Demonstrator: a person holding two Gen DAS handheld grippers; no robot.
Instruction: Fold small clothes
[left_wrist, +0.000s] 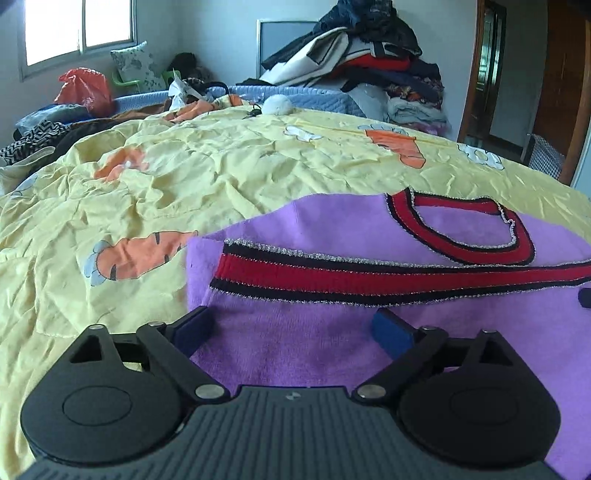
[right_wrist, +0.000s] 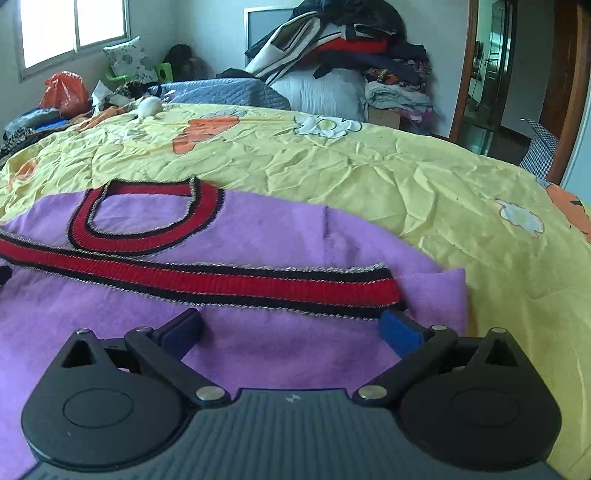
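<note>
Purple fleece top (left_wrist: 295, 347), red-striped trim, lies flat on yellow carrot-print bedsheet (left_wrist: 155, 192); left gripper (left_wrist: 295, 325) and right gripper (right_wrist: 291, 325) sit w/ jaws wide apart, holding nothing, at opposite ends of near edge; prob. ready to pinch & fold.

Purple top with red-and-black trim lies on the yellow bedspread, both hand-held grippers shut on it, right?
Not shut. Both wrist views show the left hand-held gripper and right hand-held gripper with fingers spread open over the purple top. The top does lie on the yellow bedspread.
</note>
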